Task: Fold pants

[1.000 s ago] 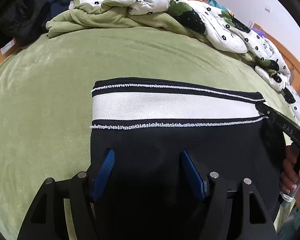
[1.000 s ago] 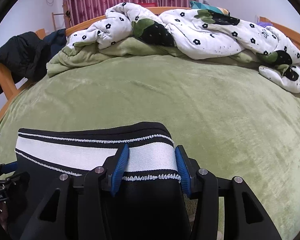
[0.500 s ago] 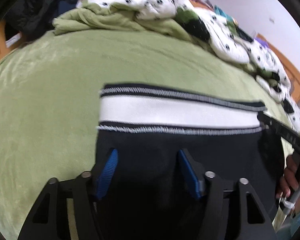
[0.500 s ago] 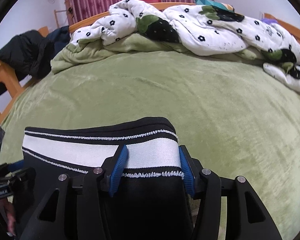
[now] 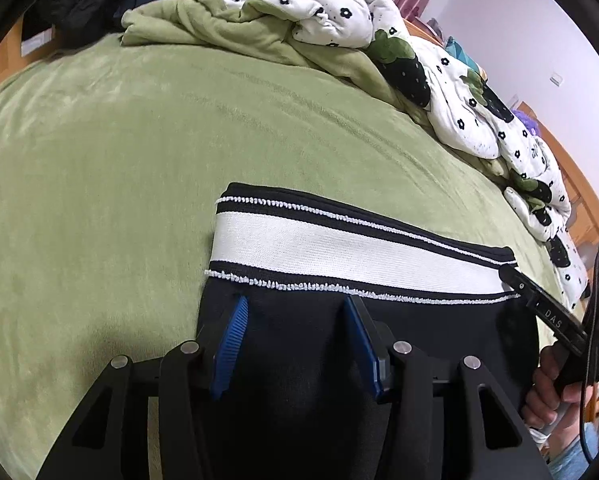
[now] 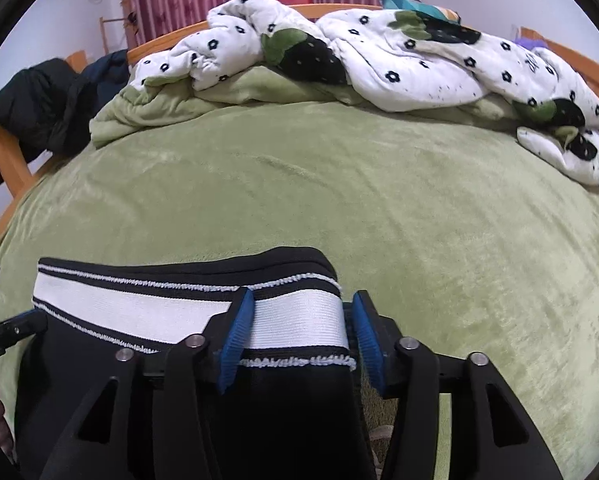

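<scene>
Black pants (image 5: 299, 380) with a white-and-black striped waistband (image 5: 339, 248) lie on the green bed. My left gripper (image 5: 297, 344) is open, its blue pads over the black cloth just below the waistband's left end. My right gripper (image 6: 297, 340) is open, its pads on either side of the waistband's right end (image 6: 299, 320). The right gripper also shows at the right edge of the left wrist view (image 5: 547, 316). Whether either gripper touches the cloth is unclear.
A green blanket (image 6: 299, 200) covers the bed. A crumpled white flowered quilt (image 6: 419, 60) and a green cover (image 5: 219, 32) are piled at the far side. Dark clothes (image 6: 39, 100) hang on the wooden bed frame at the left.
Both grippers have drifted slightly and the left view has tilted. The right gripper's pads now stand a little wider around the waistband end. The pants have not moved.
</scene>
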Action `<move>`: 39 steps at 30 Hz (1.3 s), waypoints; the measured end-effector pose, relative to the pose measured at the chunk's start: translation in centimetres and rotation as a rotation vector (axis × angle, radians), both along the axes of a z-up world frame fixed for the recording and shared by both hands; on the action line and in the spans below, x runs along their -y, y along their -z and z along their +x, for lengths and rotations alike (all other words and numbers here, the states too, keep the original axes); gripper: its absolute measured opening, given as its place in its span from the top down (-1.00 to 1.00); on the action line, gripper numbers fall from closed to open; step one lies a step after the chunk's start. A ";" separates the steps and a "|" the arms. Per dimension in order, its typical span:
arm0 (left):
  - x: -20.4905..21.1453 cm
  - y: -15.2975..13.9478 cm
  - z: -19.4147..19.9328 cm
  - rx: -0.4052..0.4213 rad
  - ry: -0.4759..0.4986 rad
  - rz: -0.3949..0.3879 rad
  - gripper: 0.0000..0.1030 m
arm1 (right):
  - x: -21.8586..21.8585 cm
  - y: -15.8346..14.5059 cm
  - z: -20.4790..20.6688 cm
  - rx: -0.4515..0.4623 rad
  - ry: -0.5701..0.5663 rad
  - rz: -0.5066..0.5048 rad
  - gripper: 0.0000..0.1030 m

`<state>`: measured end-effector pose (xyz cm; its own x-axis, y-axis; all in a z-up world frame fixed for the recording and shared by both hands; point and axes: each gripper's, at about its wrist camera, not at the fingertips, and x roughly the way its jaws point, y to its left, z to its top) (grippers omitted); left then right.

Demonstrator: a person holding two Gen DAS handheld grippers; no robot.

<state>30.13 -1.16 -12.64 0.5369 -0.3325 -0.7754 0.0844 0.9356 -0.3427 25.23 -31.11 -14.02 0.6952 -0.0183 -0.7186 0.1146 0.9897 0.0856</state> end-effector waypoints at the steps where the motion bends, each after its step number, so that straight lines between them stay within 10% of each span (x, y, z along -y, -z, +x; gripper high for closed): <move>1: 0.0 0.0 0.0 -0.002 0.001 0.000 0.07 | -0.1 0.0 0.0 0.004 -0.001 -0.002 -0.01; 31: 2.0 0.6 -7.0 -0.075 -0.018 0.125 -0.02 | -1.2 -1.0 -5.7 -0.142 -0.080 -0.100 -0.02; 39: 0.3 0.4 -12.0 -0.142 -0.044 -0.012 -0.01 | -1.4 -1.0 -10.9 -0.219 -0.060 -0.073 -0.02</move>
